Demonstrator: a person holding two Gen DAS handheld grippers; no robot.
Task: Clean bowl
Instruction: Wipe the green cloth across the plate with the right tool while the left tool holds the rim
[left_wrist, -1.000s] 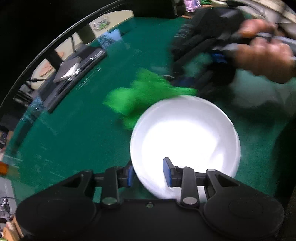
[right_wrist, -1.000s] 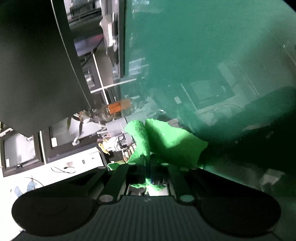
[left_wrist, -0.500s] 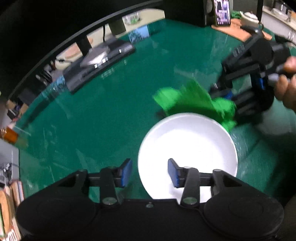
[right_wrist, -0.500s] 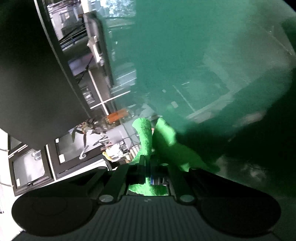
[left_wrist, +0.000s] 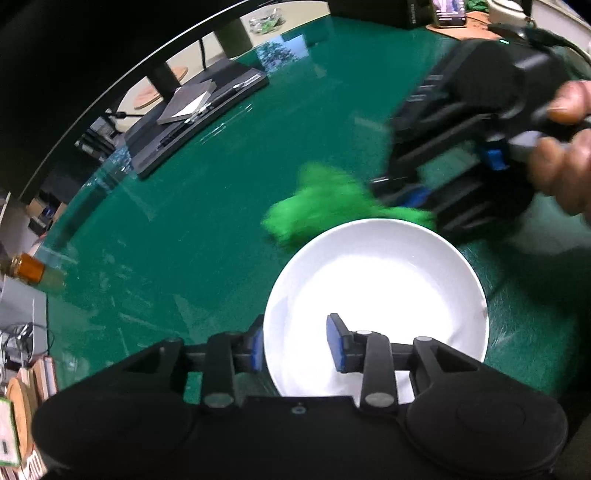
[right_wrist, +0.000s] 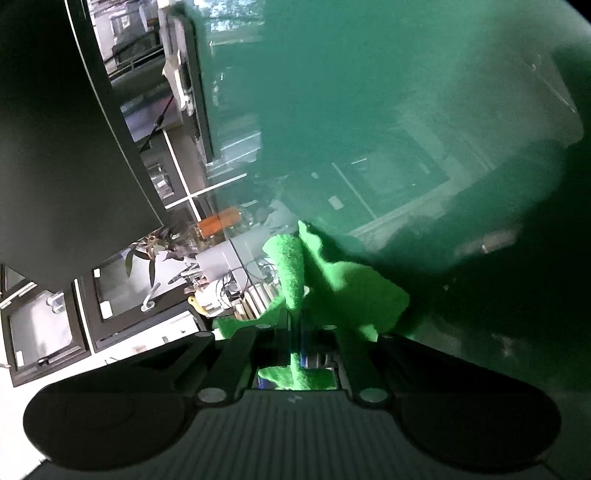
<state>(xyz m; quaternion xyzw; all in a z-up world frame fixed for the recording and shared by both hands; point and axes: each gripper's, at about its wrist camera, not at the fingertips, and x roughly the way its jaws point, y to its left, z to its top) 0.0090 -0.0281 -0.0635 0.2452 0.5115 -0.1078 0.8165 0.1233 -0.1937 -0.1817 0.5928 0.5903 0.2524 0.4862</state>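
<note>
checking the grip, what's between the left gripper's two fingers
The white bowl's near rim sits between the left gripper's fingers, seen in the left wrist view.

A glossy green bench carries a white bowl near its front edge. A black flat device lies at its far side, well apart from the bowl.
</note>
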